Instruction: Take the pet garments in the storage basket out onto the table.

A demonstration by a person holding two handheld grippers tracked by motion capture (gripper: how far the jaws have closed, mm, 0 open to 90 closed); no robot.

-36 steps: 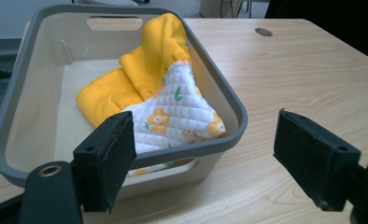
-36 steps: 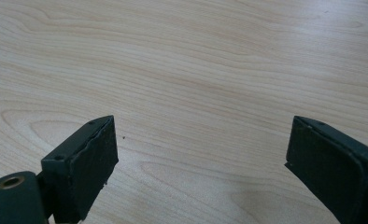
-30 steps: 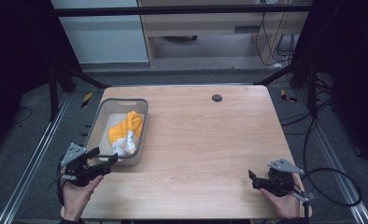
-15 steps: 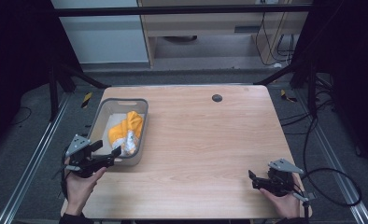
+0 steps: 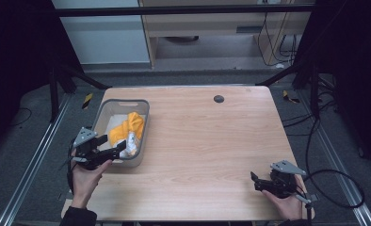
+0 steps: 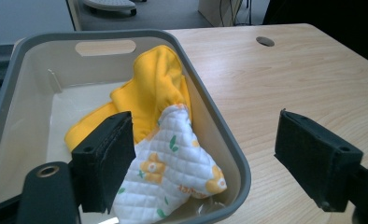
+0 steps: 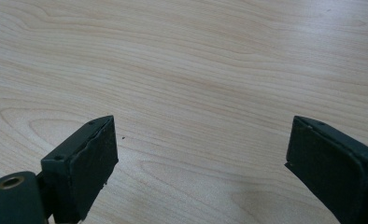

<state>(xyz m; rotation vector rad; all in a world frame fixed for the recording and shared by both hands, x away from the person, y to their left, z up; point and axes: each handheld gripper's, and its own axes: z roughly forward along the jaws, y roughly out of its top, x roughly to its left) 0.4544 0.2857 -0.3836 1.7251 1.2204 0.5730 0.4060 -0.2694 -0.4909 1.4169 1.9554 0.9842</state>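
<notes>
High view: wooden table [image 5: 197, 141] with a grey bin [image 5: 141, 123] near its left edge; a person's two hands come in from the near side, each holding a gripper.
Bin contents: yellow cloth [image 6: 154, 88] draped up the right inner wall; quilted flower-print cloth [image 6: 168, 172] lying on its lower part, against the near corner.
Left gripper [image 5: 115, 147]: jaws spread wide, nothing held. It hovers at the bin's near right corner, one jaw over the inside, the other outside over the table, so they straddle the rim.
Right gripper [image 5: 254, 181]: jaws apart, empty, low over bare table at the near right corner, well apart from the bin.
Step in hand (judged): approach for picking a cloth out of the bin; no contact yet.
Next move calls for: shifting the left gripper inward so both jaws clear the rim, then lowering onto the quilted cloth and closing on a raised fold.
Risk: pinching the rim rather than fabric.
</notes>
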